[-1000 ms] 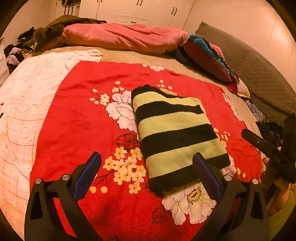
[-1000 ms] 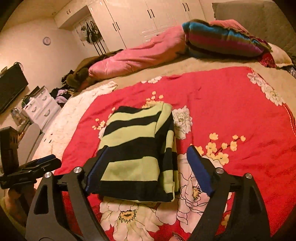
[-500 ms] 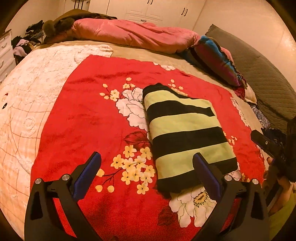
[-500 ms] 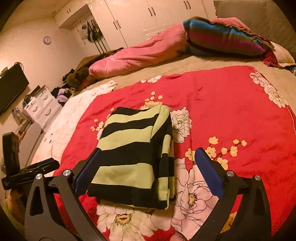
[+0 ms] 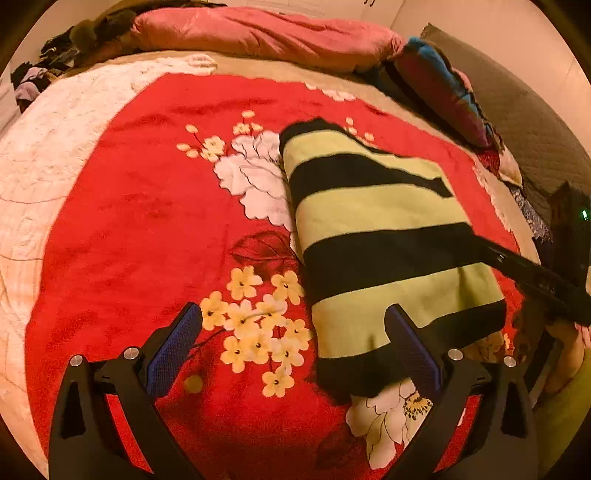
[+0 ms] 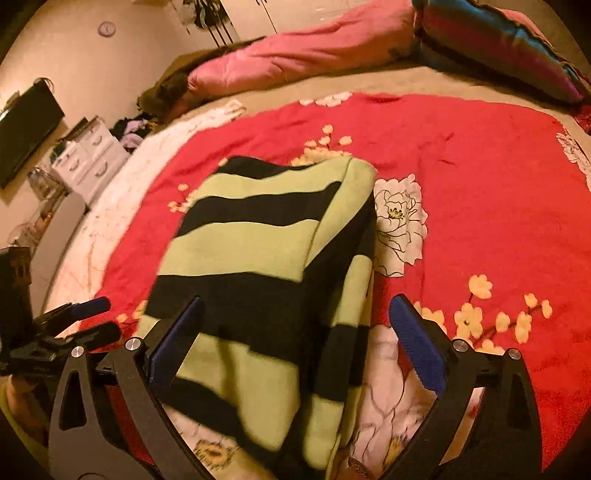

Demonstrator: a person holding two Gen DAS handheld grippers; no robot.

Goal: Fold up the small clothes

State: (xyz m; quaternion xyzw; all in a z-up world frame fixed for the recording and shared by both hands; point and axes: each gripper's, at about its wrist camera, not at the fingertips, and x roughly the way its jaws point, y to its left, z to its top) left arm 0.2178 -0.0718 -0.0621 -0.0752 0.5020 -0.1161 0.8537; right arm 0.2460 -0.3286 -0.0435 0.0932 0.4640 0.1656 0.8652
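A folded green-and-black striped garment (image 5: 380,236) lies on the red floral blanket (image 5: 140,221); it also fills the middle of the right wrist view (image 6: 258,280). My left gripper (image 5: 295,347) is open and empty, low over the blanket, its right pad at the garment's near corner. My right gripper (image 6: 295,336) is open, its jaws either side of the garment's near right part, close above it. The right gripper also shows at the right edge of the left wrist view (image 5: 535,277), at the garment's side.
The blanket covers a bed with a white quilt (image 5: 55,147) on the left. A pink duvet (image 5: 258,33) and a striped pillow (image 5: 443,85) lie at the far end. A white drawer unit (image 6: 88,155) and a dark screen (image 6: 26,129) stand beside the bed.
Both grippers have moved forward and lower toward the garment, which now looks larger. The right gripper now straddles its near edge. Both stay open.
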